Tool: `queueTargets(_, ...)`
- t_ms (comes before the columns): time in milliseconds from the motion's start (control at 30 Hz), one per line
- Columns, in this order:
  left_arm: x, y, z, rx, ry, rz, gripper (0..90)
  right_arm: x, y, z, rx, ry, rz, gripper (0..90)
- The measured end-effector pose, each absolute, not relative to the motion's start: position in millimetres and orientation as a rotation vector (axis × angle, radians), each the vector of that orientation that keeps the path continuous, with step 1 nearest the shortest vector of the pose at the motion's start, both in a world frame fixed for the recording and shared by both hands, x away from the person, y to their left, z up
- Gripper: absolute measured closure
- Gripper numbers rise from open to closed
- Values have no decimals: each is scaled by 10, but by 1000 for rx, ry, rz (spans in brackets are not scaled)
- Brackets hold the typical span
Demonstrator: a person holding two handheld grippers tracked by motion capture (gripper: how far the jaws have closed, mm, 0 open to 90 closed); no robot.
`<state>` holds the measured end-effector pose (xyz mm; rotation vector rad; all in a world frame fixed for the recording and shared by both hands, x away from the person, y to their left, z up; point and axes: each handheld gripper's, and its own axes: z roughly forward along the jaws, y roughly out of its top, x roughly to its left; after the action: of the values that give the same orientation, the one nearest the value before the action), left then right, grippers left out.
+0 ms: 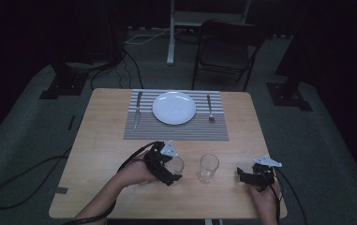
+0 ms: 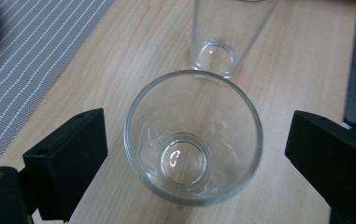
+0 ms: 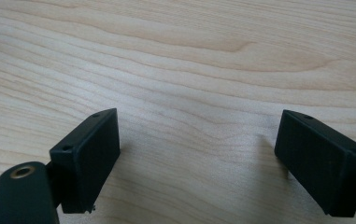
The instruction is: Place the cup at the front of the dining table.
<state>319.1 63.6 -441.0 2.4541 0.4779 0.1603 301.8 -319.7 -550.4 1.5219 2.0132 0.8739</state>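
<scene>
**Left gripper straddling the near glass**

A dim room with a grey floor, a dark folding chair (image 1: pixel 226 49) behind the far edge, and my light wooden table (image 1: pixel 106 140) in the middle of it. At the far side of the table lies a striped grey placemat (image 1: pixel 176 130) with a white plate (image 1: pixel 174 107) at its centre, a knife (image 1: pixel 137 110) to the plate's left and a fork (image 1: pixel 210 108) to its right.

Closer to me stand two clear glasses, both upright. My left gripper (image 1: pixel 169 168) is at the near glass (image 2: pixel 193 137): in the left gripper view the rim sits between my two black jaws, which stand apart with bare wood showing on either side of the glass, so the pads are not pressing on it. The second glass (image 1: pixel 208 167) stands just beyond, a little to the right of the first on the table, with a small gap between them.

My right gripper (image 1: pixel 255 177) rests near the table's right front corner, well apart from both glasses. Its jaws are spread wide over bare wood grain, nothing between them.
</scene>
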Motion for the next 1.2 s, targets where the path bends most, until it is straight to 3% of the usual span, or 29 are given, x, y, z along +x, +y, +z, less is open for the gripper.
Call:
queueTargets(67, 3198, 603, -4425, 2477, 499, 165, 63, 3018, -3197, -5504, 1523, 2013, 874, 138)
queueTargets(133, 3199, 588, -4430, 2492, 500, 162, 143, 3018, -3197, -5504, 1523, 2013, 874, 138)
queueTargets(233, 3192, 550, -4437, 2518, 512, 164, 150, 3018, -3197, -5504, 1523, 2013, 874, 138)
queueTargets(433, 3210, 490, -4459, 2556, 573, 185, 286, 3018, -3197, -5504, 1522, 2013, 874, 139)
queueTargets(1200, 3189, 417, -4445, 2573, 534, 169, 292, 3018, -3197, -5504, 1523, 2013, 874, 139)
